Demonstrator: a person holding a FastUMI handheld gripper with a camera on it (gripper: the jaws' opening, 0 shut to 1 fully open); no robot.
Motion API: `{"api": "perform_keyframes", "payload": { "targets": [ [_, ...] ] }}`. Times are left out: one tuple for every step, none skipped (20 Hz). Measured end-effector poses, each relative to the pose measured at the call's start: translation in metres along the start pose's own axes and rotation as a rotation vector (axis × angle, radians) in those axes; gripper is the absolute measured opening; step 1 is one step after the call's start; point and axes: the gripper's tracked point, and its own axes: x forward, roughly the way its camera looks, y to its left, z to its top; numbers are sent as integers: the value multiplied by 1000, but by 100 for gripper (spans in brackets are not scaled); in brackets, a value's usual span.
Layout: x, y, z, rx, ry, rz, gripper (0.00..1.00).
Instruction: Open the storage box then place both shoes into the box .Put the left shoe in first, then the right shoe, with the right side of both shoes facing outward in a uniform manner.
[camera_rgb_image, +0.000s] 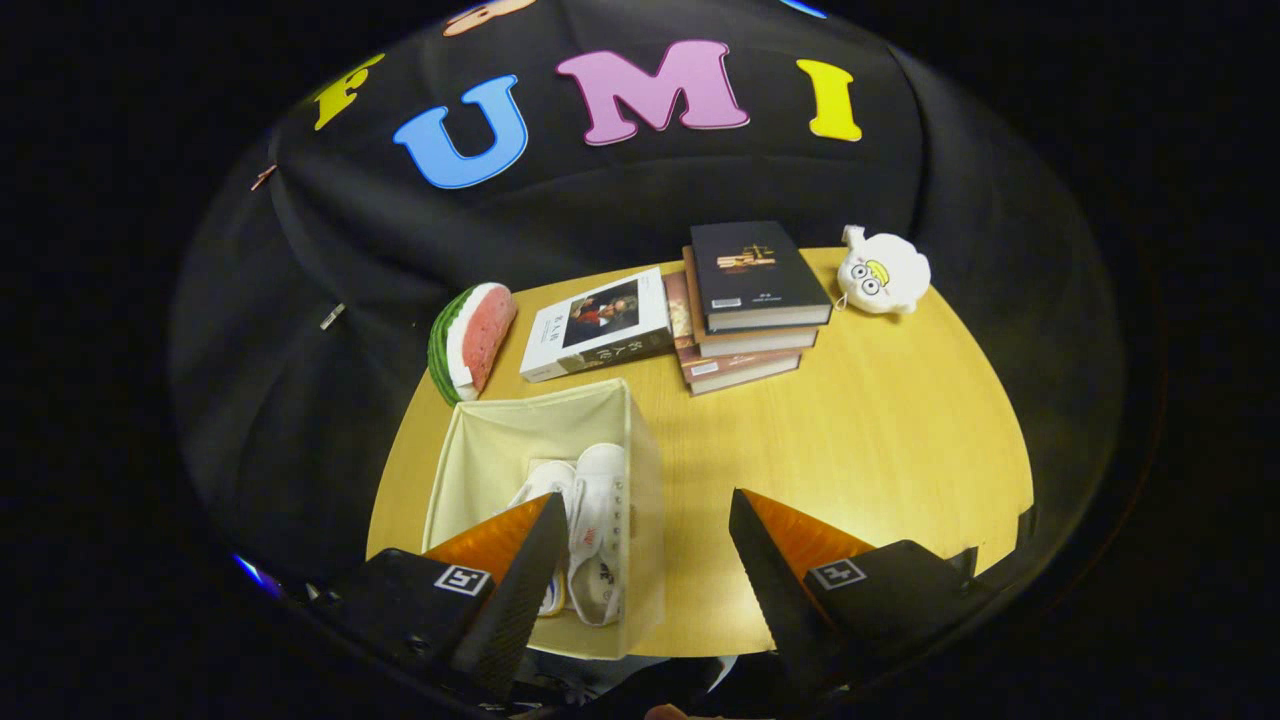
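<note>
Gripper view, seen from above a round wooden table (880, 450). An open cream fabric storage box (640, 470) is seen just ahead of the gripper (645, 545), mostly on the side of the left finger, which overlaps its opening. Two white shoes (592, 520) are seen lying inside, side by side and touching, their long axes pointing away from the fingers toward the booth's wall. The gripper's fingers are held spread wide apart and nothing is gripped between them. Beyond the box, a watermelon-slice toy (472, 340), a single book (598, 325), a stack of books (750, 300) and a white plush toy (882, 270) are placed. Both shoes appear already boxed, so the task is judged nearly or fully done; which sides face outward cannot be told.
</note>
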Motion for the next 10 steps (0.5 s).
{"api": "perform_keyframes", "payload": {
  "targets": [
    [-7, -11, 8, -11, -37, -19, 100],
    [-15, -21, 15, -22, -74, -37, 99],
    [-22, -30, 22, -33, -109, -53, 99],
    [-29, -38, 28, -45, -143, -67, 99],
    [-36, -45, 35, -58, -181, -80, 99],
    [-43, -52, 41, -73, -219, -93, 99],
    [-50, -57, 47, -88, -261, -103, 99],
    [-56, -60, 53, -106, -304, -110, 99],
    [-63, -63, 59, -123, -345, -113, 99],
    [-71, -64, 62, -135, -385, -115, 99]
  ]
}}
